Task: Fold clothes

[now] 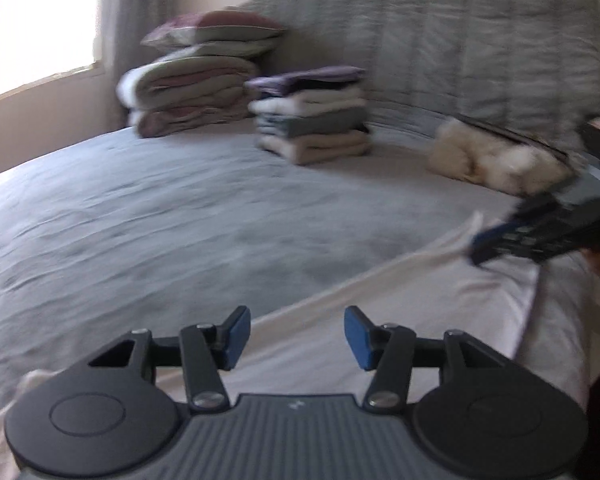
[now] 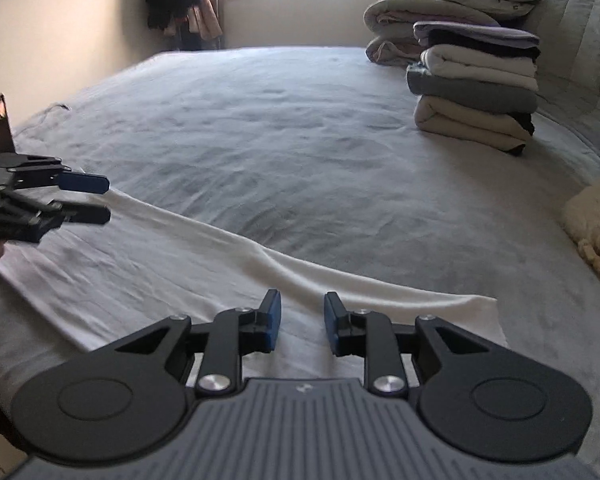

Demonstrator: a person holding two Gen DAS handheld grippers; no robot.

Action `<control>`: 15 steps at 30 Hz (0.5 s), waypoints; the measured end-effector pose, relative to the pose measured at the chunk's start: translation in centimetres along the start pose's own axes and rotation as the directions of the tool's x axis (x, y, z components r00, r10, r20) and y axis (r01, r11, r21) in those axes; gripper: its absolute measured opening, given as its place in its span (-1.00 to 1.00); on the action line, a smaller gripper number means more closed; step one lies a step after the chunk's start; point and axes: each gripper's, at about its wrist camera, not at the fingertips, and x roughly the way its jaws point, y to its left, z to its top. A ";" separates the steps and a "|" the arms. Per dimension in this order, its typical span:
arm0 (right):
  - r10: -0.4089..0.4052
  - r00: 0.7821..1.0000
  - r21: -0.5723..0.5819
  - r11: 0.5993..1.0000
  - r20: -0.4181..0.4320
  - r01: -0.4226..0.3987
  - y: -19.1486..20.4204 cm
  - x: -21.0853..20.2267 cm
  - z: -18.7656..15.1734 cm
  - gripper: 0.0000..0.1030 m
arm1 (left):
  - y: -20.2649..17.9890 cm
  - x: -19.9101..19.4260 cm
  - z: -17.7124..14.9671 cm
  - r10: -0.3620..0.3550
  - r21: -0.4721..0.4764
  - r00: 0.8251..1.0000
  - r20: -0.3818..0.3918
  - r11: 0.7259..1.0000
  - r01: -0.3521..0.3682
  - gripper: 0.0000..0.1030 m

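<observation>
Right wrist: folded stack beyond garment

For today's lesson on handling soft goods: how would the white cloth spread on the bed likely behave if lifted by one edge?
The white cloth would probably droop and fold: its far edge already lies rolled in a soft ridge. It looks thin and light, lying flat on the bed. It might slide when pushed.

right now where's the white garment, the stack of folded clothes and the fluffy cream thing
white garment (image 2: 160,276): right wrist view, its flat middle
stack of folded clothes (image 2: 474,94): right wrist view, grey layer
fluffy cream thing (image 1: 488,162): left wrist view, its middle
</observation>
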 end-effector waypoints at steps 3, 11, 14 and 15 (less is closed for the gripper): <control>-0.015 1.000 -0.007 1.000 0.005 0.015 -0.6 0.9 0.0 -0.55 | -1.1 1.1 -0.7 -0.032 0.026 0.999 -0.033 0.999 0.033 0.03; -0.189 0.981 0.123 0.975 0.034 0.184 -5.8 0.7 0.1 -0.58 | -1.2 1.2 -1.5 -0.034 0.021 0.999 -0.038 0.999 0.035 0.08; -0.197 0.979 0.154 0.970 0.051 0.187 -6.3 -0.3 0.1 -0.50 | -1.4 1.2 -1.5 -0.028 0.031 0.999 -0.040 0.999 0.029 0.10; -0.183 0.981 0.149 0.974 0.060 0.172 -6.1 -0.6 0.1 -0.49 | -1.4 1.2 -1.5 -0.027 0.033 0.999 -0.041 0.999 0.029 0.10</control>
